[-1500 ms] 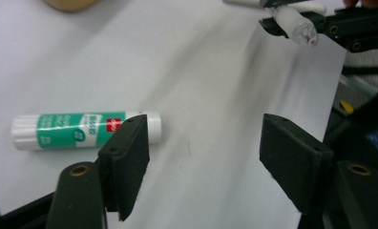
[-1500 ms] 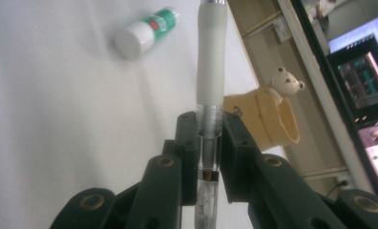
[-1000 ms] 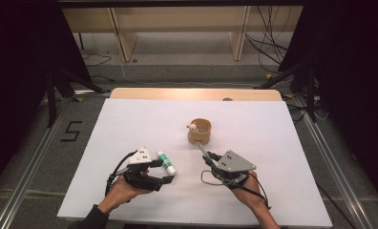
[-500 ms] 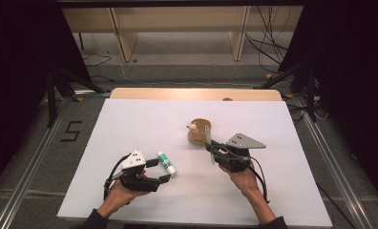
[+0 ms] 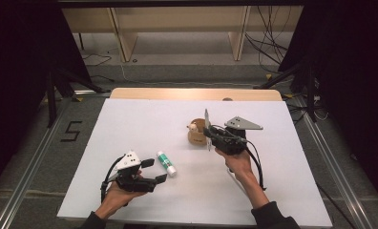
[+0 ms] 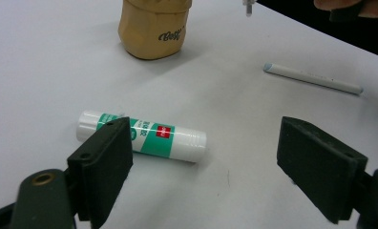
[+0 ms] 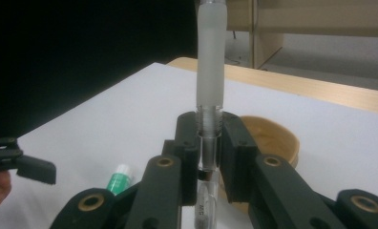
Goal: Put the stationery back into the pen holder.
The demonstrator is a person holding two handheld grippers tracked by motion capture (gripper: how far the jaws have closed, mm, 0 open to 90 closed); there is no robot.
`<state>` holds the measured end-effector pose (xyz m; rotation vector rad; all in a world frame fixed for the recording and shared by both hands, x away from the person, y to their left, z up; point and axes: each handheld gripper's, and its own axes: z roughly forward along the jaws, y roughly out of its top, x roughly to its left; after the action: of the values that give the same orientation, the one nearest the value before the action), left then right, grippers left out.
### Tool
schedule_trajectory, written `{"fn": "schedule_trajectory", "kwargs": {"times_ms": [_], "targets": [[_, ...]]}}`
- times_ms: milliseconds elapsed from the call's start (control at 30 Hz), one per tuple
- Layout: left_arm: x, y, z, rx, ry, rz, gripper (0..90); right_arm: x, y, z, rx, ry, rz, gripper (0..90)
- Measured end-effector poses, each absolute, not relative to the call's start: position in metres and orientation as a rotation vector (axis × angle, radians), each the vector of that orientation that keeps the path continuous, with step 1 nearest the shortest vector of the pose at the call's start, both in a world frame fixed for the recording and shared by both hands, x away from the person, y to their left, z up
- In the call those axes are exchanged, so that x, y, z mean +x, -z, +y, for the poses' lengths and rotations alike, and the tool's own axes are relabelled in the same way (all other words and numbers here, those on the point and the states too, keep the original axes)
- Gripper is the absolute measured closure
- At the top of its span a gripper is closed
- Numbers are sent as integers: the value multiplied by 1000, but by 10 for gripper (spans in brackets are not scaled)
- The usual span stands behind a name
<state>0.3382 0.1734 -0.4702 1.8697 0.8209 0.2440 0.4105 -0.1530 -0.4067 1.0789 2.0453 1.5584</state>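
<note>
Pen (image 7: 209, 71) pinched upright in right gripper (image 5: 209, 135), held just beside and above wooden cup (image 5: 195, 135), not yet in. Glue stick (image 6: 142, 136) flat on white table (image 5: 130, 124), between spread, just-widening jaws of left gripper (image 5: 151, 171), untouched. Second pen (image 6: 312, 78) lies farther off. Right forearm stretched forward; left hand low near table edge.

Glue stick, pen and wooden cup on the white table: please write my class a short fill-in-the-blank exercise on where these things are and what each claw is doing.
1. The right claw is shut on a clear ____, held upright.
2. The glue stick with the green and white label lies on its ____ on the white table.
3. The left claw beside the glue stick stands ____, its pads touching nothing.
4. In the high view the pen is just beside the wooden ____.

Missing words: pen; side; open; cup
</note>
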Motion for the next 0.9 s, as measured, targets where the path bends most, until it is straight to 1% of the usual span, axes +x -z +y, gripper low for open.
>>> {"fn": "schedule_trajectory", "kwargs": {"times_ms": [200,667,900], "targets": [[335,470,171,1900,-268,794,158,426,400,-153,1122,-1563,2023,795],[333,472,171,1892,-283,785,155,458,381,-147,1177,-1546,1980,794],[333,473,170,1898,-279,780,155,472,380,-140,1201,-1504,1980,794]]}}
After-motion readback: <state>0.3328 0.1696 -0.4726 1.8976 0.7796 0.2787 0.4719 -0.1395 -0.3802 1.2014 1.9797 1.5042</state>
